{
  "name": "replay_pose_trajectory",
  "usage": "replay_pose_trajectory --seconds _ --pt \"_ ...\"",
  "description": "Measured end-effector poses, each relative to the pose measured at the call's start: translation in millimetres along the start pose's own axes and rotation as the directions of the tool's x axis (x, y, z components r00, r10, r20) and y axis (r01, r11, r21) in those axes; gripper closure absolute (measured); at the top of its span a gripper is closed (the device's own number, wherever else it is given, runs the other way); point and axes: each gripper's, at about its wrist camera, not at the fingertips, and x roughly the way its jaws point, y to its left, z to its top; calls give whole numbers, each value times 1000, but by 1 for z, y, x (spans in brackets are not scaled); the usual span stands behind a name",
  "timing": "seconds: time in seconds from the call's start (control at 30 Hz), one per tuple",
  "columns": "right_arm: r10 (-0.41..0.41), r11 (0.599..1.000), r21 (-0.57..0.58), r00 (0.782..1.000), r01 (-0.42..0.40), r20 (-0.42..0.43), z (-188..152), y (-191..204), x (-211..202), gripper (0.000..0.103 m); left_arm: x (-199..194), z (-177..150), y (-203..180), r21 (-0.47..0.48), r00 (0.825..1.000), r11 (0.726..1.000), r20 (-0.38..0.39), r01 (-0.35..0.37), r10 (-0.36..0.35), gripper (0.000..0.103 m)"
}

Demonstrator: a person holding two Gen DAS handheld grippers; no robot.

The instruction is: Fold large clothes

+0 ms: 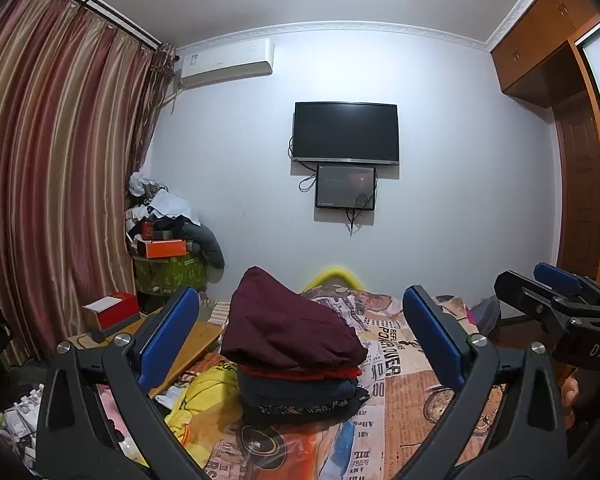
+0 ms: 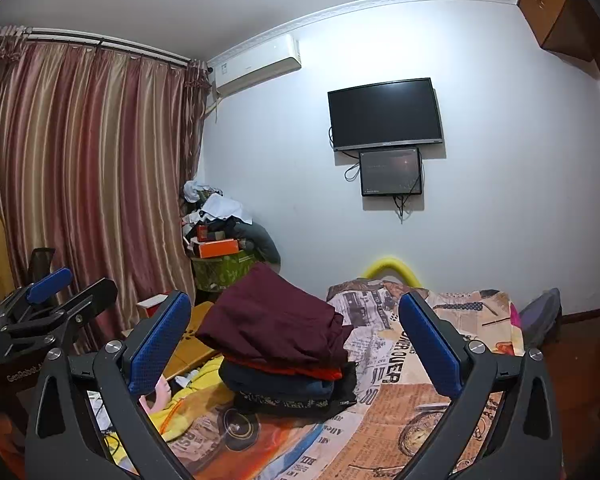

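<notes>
Left wrist view
- Left gripper (image 1: 300, 336): its two blue-padded fingers (image 1: 168, 336) are spread wide, nothing is pinched between them, and it is pointed level over the bed.
- Stack of folded clothes (image 1: 296, 364): it is seen in the gap between the pads, resting on the bedspread (image 1: 416, 392), touched by neither finger.
- Top of stack: a maroon garment (image 1: 288, 328) is laid uppermost; red, dark blue and black patterned layers are seen beneath it.
- Yellow garment (image 1: 204, 404): it is left crumpled just beside the stack, on its left.
- Right gripper (image 1: 556, 292): it is seen at the right edge, apart from the stack.
- Background: a television (image 1: 346, 132) is mounted on the wall, with a smaller screen (image 1: 345, 186) under it.

Right wrist view
- Right gripper (image 2: 296, 340): its fingers (image 2: 428, 344) are held wide apart and empty.
- Stack of folded clothes (image 2: 284, 356): it is framed between the pads, nearer the left one, on the newspaper-print bedspread (image 2: 404, 404); no contact is seen.
- Maroon garment (image 2: 272, 316): it is seen on top, its folded edge overhanging the layers below.
- Left gripper (image 2: 60, 292): it is visible at the left edge, in front of the curtain (image 2: 84, 160).
- Air conditioner (image 2: 256, 64): it is mounted high in the corner.
</notes>
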Motion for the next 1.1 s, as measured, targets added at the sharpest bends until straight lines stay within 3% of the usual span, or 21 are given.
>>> replay_pose_trajectory --seconds 1.1 --pt "4 1000 -16 999 -5 -47 -3 2 0 0 11 -13 2 -15 999 1000 -42 -28 27 1"
